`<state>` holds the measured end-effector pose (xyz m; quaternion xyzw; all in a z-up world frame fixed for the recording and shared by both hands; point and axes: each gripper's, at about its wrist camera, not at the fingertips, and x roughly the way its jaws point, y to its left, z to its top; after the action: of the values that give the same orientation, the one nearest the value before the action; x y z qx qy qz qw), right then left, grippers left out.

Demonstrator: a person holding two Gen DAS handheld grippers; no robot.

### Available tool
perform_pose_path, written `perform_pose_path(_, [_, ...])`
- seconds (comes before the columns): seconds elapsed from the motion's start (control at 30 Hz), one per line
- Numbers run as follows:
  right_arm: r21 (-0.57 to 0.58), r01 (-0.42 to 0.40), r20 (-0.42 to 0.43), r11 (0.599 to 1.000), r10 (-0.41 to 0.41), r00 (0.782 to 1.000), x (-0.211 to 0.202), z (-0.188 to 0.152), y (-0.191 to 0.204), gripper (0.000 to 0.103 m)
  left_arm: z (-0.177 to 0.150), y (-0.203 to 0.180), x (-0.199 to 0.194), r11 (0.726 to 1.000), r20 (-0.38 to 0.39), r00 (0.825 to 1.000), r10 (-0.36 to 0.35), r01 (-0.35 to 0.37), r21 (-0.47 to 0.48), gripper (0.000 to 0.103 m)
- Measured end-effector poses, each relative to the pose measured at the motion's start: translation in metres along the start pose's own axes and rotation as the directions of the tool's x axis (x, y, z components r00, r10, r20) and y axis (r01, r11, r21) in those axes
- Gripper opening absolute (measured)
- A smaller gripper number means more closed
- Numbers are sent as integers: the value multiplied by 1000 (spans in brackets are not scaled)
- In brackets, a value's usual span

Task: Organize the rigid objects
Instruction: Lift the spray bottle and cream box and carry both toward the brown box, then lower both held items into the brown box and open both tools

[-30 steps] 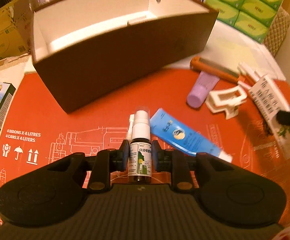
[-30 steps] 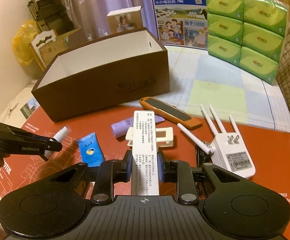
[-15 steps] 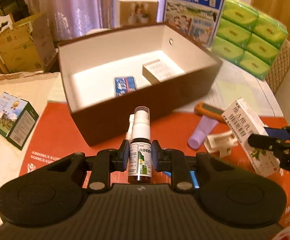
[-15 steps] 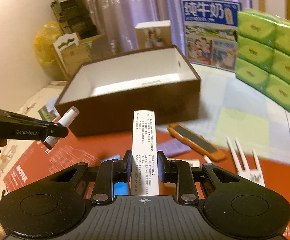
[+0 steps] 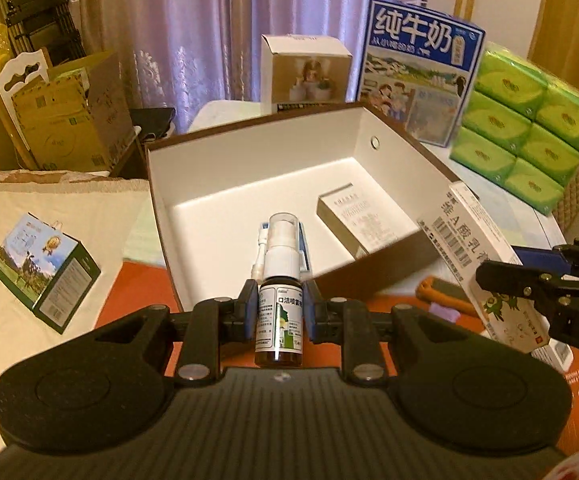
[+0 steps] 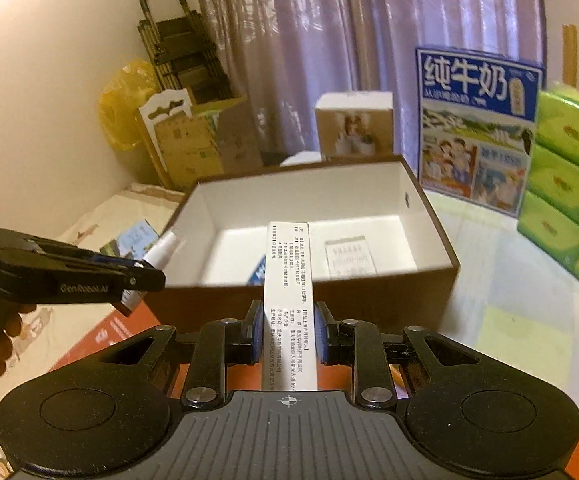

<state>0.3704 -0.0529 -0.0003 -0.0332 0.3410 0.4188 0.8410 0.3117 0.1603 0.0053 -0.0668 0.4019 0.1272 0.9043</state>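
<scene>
Left hand-held gripper (image 5: 279, 312) grips spray bottle (image 5: 279, 312) before brown box (image 5: 369, 276)

Table (image 5: 21, 344) under a cream cloth, with an orange-red printed mat (image 5: 145, 284) laid near the front. Brown open box (image 5: 373, 280) stands on the mat. Left of the box, a small green carton (image 5: 45, 276) lies on the cloth; right of it, stacked green tissue packs (image 5: 529, 128).

hidden, cropped, unreadable

the spray bottle (image 5: 279, 312) covers most of a blue item (image 5: 304, 246) at frame centre. the right gripper (image 5: 529, 280) runs off the right edge. the white carton (image 6: 288, 304) hides its own lower end; its small print is unreadable.
</scene>
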Motion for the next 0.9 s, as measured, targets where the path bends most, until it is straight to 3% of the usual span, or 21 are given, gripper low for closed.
perform_pose_path(0.43, [-17,-28,17,999,28,999,47,49,6,22,30,19,28,999,4,1000,31,-31,-20,20])
perform_pose_path(0.9, [-11,-1,-1,1000,1,1000,110,83,-1,22,49,44,76,997,-48,997,54,-56,-50,20])
